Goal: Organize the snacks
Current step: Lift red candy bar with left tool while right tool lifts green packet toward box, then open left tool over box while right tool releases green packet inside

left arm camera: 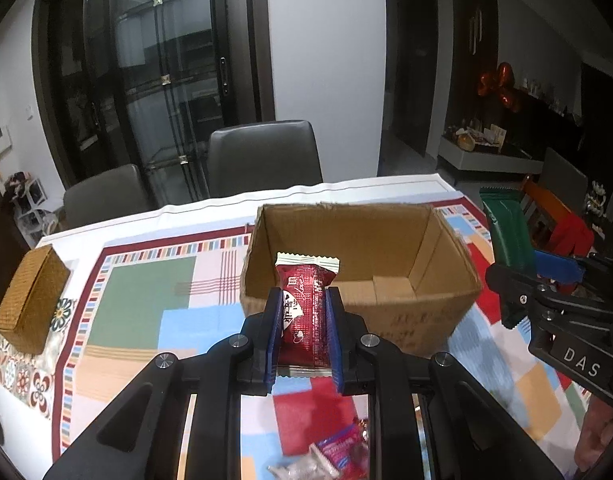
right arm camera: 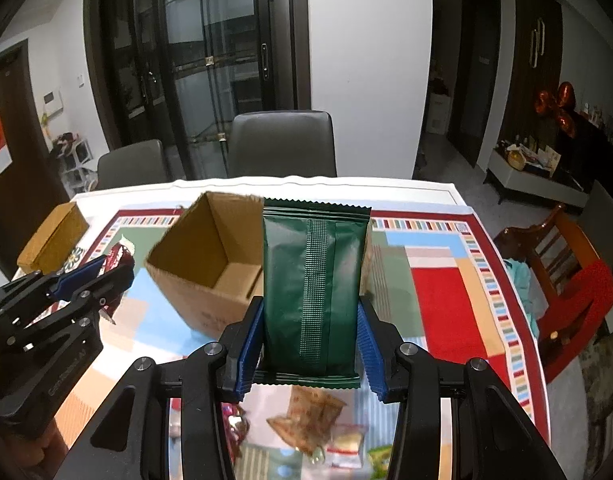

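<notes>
Left hand-held gripper (left arm camera: 302,316) is clamped on a red snack packet (left arm camera: 305,312), held upright at centre frame, right in front of the open cardboard box (left arm camera: 442,240) on the table (left arm camera: 146,292). Over in the right wrist view, the right hand-held gripper (right arm camera: 311,344) grips a dark green packet (right arm camera: 314,292) by its sides, seam facing the camera, just right of the box's near corner. More loose snacks (right arm camera: 306,420) lie on the table at the bottom of the frame. A woven box (left arm camera: 30,300) sits at far left.
</notes>
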{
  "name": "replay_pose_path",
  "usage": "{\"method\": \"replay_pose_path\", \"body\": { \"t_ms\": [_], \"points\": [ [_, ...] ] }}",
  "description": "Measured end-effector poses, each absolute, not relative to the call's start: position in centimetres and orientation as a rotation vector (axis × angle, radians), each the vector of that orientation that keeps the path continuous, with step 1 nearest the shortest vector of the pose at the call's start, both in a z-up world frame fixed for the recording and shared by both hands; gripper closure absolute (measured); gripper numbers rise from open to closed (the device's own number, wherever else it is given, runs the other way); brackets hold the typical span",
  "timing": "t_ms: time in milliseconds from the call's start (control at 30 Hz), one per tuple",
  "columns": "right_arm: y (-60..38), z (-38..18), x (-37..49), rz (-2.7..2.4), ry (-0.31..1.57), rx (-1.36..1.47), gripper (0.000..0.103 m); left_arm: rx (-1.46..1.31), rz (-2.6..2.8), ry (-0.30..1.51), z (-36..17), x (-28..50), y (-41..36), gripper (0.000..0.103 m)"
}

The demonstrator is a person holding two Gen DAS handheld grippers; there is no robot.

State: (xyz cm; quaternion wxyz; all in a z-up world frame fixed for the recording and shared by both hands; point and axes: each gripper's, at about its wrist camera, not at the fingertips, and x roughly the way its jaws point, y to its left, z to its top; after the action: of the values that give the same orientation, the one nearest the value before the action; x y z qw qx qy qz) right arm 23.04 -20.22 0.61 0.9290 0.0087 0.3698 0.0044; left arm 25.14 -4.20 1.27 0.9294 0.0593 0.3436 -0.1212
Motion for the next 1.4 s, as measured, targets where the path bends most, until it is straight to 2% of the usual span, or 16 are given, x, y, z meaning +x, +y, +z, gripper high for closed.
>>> {"method": "replay_pose_path", "body": {
  "t_ms": [467, 933, 1000, 1033, 1067, 1133, 1200, 1267, 1400],
  "points": [
    [-19.6, 1.0, 28.0, -0.003, 0.765, -0.006, 0.057, 0.141, -0.263, 0.727, 0.7, 31.0, -5.0, 0.082],
    [-19.4, -0.9, 31.6, -0.01, 0.841, -0.017, 0.057, 0.121, -0.297, 0.8, -1.5, 34.5, -5.0, 0.081],
    [-19.3, -1.1, 31.8, -0.008, 0.842, -0.02, 0.057, 0.114, -0.298, 0.801, -1.4, 34.6, -4.9, 0.077],
    [-19.2, -1.2, 32.0, -0.005, 0.84, -0.024, 0.055, 0.116, -0.296, 0.795, -1.3, 34.7, -4.8, 0.068],
    [-19.2, -1.3, 32.0, -0.002, 0.838, -0.027, 0.048, 0.118, -0.291, 0.788, -1.2, 34.6, -4.8, 0.056],
    [-19.2, -1.3, 32.0, -0.022, 0.831, -0.039, 0.032, 0.119, -0.281, 0.772, -1.0, 34.4, -4.5, 0.044],
    [-19.3, -1.2, 31.8, -0.036, 0.815, -0.039, 0.029, 0.123, -0.274, 0.764, -0.8, 34.3, -4.3, 0.042],
    [-19.5, -1.2, 31.8, -0.047, 0.813, -0.045, 0.025, 0.129, -0.26, 0.76, -0.7, 34.2, -4.2, 0.035],
    [-19.8, -1.1, 31.4, -0.071, 0.807, -0.049, 0.025, 0.129, -0.245, 0.753, -0.3, 33.9, -3.9, 0.03]
  ]
}}
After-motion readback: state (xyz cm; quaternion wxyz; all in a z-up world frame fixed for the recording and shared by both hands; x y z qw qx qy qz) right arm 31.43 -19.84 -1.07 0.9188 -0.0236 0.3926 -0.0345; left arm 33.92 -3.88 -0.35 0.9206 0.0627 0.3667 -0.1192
